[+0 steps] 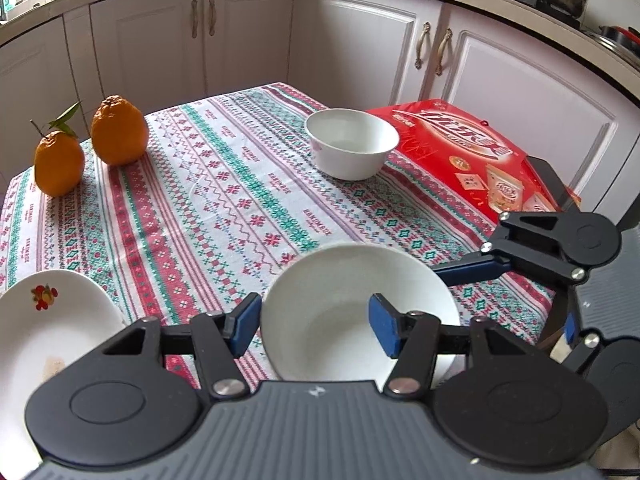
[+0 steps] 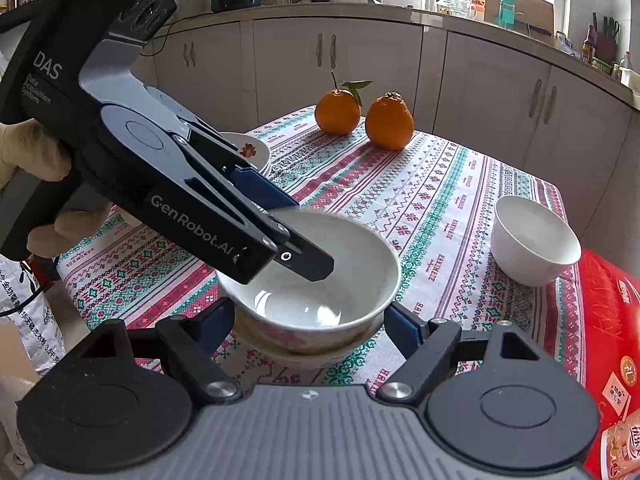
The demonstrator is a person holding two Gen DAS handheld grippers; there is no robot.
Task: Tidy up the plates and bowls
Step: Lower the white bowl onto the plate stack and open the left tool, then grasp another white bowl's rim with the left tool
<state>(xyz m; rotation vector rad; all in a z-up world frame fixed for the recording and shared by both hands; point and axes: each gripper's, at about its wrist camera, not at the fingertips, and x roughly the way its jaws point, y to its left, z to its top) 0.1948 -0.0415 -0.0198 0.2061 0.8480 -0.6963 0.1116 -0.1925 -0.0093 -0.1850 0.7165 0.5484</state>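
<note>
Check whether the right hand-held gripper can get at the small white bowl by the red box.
Probably yes: the right hand-held gripper is open, straddling the near bowl, and the small white bowl stands alone on bare cloth to its right.

In the right wrist view, a bowl [image 2: 316, 280] sits low at centre on the bench [image 2: 440, 208], a second bowl [image 2: 534, 240] to its right, beside a box [image 2: 608, 320] at the right edge. Two oranges [image 2: 364, 116] stand side by side at upper centre; stacked plates [image 2: 250, 152] lie left of them.
</note>
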